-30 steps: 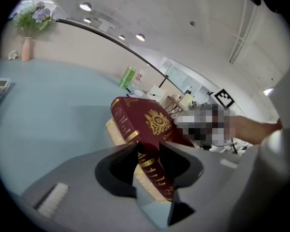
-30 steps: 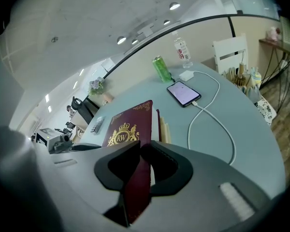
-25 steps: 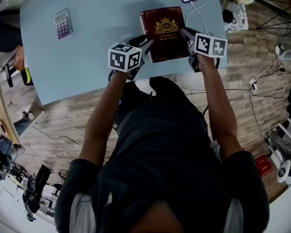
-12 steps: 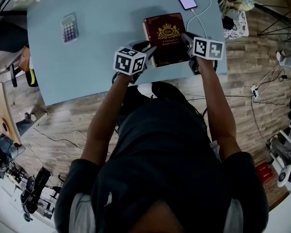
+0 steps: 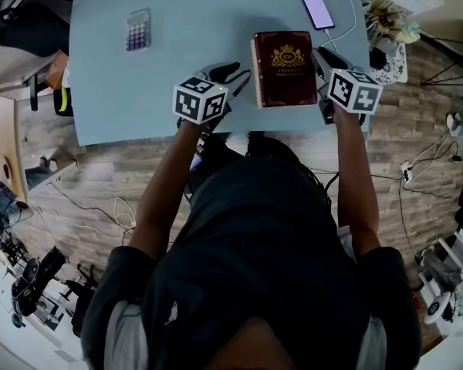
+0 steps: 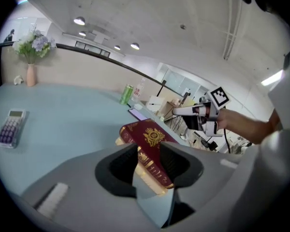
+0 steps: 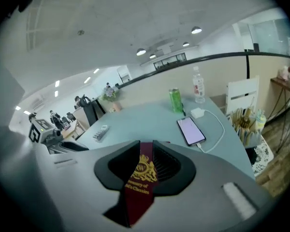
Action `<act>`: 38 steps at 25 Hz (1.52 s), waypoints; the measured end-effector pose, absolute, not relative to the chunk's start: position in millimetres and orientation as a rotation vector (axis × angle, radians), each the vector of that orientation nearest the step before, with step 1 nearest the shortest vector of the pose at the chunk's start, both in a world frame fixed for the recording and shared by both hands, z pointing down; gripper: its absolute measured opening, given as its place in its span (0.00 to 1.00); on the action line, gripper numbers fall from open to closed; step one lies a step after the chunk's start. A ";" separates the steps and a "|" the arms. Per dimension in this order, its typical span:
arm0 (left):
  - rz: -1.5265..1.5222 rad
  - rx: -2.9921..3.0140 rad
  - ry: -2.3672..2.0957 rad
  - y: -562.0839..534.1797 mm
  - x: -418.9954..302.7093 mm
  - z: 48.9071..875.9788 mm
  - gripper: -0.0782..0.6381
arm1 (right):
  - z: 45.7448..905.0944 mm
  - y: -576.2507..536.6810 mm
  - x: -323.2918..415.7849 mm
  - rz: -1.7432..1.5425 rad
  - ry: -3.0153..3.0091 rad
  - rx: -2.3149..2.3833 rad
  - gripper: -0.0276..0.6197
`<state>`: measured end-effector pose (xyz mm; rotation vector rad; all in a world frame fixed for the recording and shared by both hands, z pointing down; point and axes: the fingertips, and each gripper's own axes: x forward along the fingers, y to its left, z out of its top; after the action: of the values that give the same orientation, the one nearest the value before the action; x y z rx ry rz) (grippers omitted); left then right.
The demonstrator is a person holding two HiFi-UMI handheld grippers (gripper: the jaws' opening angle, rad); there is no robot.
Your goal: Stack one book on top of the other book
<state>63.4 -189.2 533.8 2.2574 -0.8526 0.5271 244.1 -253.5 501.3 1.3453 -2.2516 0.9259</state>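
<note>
A thick maroon book point(image 5: 284, 68) with a gold crest lies flat near the front edge of the light-blue table point(image 5: 193, 37). Whether a second book lies under it, I cannot tell. My left gripper point(image 5: 235, 73) sits a short way off the book's left edge, its jaws a narrow gap apart with nothing held. Through that gap point(image 6: 147, 151) I see the book's point(image 6: 147, 134) cover and spine. My right gripper point(image 5: 322, 55) is at the book's right edge, jaws slightly apart. The cover point(image 7: 140, 178) shows through its gap point(image 7: 144, 153).
A phone point(image 5: 318, 8) on a white charging cable lies beyond the book to the right. At the far left of the table is a calculator point(image 5: 137, 30). A green can point(image 7: 176, 100) and a bottle point(image 7: 198, 91) stand at the far edge. A flower vase point(image 6: 31, 74) stands at the far left.
Both grippers touched the book's sides earlier. Now the left one has drawn back to the left and the right one has eased off the right edge. The book lies squarer to the table.
</note>
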 end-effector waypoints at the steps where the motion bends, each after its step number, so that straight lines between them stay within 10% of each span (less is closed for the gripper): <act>1: 0.516 2.270 -0.871 -190.2 56.4 524.7 0.38 | 482.6 -255.9 238.0 0.906 -2.314 1.338 0.14; 16: 0.303 2.410 -1.290 -166.5 -73.6 368.2 0.38 | 230.3 -219.5 151.7 0.268 -2.796 1.125 0.14; 38: 0.180 2.528 -1.562 -111.9 -144.1 258.0 0.38 | 166.0 -181.5 107.5 0.077 -2.875 1.024 0.13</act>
<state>-144.1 -111.9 258.0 2.5275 -1.5617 0.1804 107.5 -181.5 166.0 1.0235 -2.8751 0.0771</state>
